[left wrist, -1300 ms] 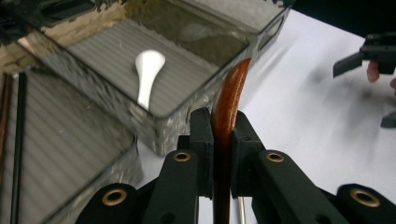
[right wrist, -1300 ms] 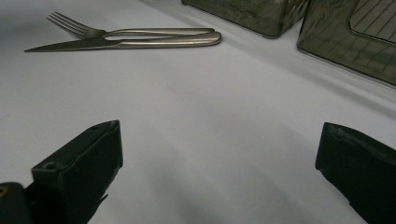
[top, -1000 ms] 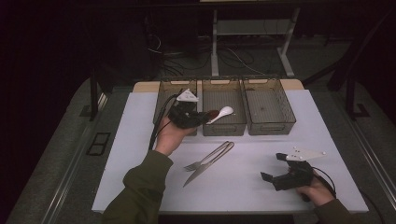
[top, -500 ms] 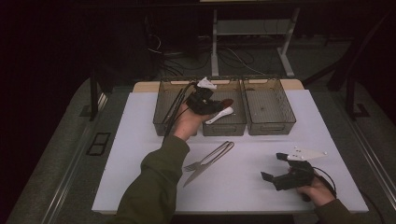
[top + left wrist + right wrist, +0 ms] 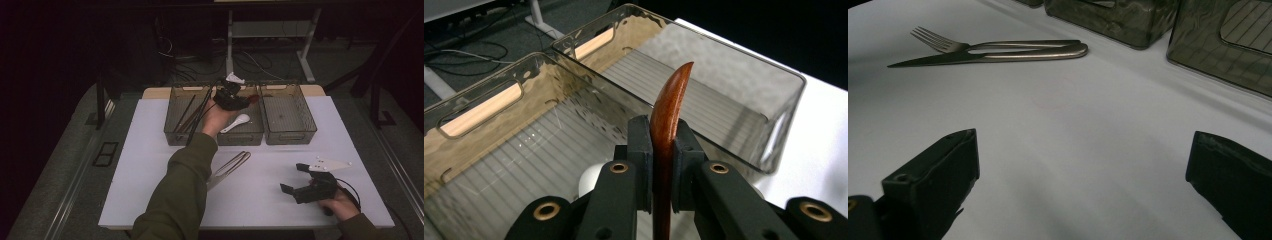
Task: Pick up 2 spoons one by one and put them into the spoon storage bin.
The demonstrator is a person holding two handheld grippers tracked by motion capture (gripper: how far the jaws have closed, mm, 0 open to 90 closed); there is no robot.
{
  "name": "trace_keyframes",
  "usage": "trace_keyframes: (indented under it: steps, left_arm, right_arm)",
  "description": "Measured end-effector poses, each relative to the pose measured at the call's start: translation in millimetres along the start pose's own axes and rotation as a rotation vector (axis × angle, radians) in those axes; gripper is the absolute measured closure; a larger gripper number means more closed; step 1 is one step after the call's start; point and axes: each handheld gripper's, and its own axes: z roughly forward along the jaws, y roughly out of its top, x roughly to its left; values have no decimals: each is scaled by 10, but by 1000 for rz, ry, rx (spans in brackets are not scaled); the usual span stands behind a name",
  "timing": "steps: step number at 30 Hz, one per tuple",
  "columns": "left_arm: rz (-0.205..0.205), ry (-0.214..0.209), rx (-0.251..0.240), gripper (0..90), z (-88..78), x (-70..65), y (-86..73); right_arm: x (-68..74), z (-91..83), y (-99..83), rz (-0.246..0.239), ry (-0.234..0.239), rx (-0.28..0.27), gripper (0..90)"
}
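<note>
Lab, floor cables (image 5: 200, 55), desk frame (image 5: 270, 30)

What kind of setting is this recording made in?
Probably a lab or workshop data-collection bench, not a kitchen: a white table on a dark floor, three smoky plastic bins for sorting cutlery, and loose cables behind.

The wooden spoon (image 5: 668, 115) is reddish brown with a smooth sheen. The left tongs (image 5: 659, 145) are matt black with brass-coloured rivet rings. The right tongs (image 5: 1083, 185) are matt black. The three trays (image 5: 289, 107) are smoky translucent grey with ribbed floors. The small spoon (image 5: 236, 122) in the middle tray is white. The fork (image 5: 943, 44) and the knife (image 5: 948, 58) are dull silver. The desk (image 5: 150, 165) is plain white. The sleeve (image 5: 180, 195) is olive green.
</note>
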Motion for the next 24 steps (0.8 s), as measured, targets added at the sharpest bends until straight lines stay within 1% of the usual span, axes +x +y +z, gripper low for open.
trace_keyframes:
  steps: [1,2,4,5,9,11,12,13,15,16,17,18,19,24]
  left_arm:
    - [-8,1,-3,812,32,11,-2]
    - [-3,-1,2,812,59,27,-1]
    - [-21,-2,-1,812,124,22,-1]
    - [-13,-6,3,813,149,30,2]
    - [-31,-13,-1,812,259,19,-9]
    - [-29,-15,16,812,305,19,-29]
    - [-39,-19,15,811,336,12,-44]
    - [-35,-18,27,809,359,10,-57]
    - [-29,-5,58,804,391,-2,-79]
    - [-32,-2,62,792,405,-3,-89]
    - [-46,6,68,758,419,-12,-95]
    - [-41,22,79,703,426,-13,-96]
    - [-40,26,82,683,423,-13,-97]
    - [-33,25,72,592,376,-20,-82]
  right_arm:
    - [-3,0,0,-4,-1,-1,4]
    - [-2,-2,0,-2,0,-1,4]
    - [-3,-4,0,-2,2,-2,4]
    - [-3,-5,1,-1,2,-2,5]
    - [-8,-8,1,1,2,-3,4]
    - [-9,-9,1,0,2,-3,4]
    - [-9,-10,1,0,3,-4,4]
    - [-10,-11,1,0,2,-4,4]
    - [-11,-12,1,2,3,-4,4]
    - [-12,-12,0,3,4,-4,4]
    - [-13,-12,0,3,4,-4,4]
    - [-14,-12,0,2,4,-3,4]
    - [-14,-12,0,2,4,-3,4]
    - [-15,-7,0,1,5,-1,4]
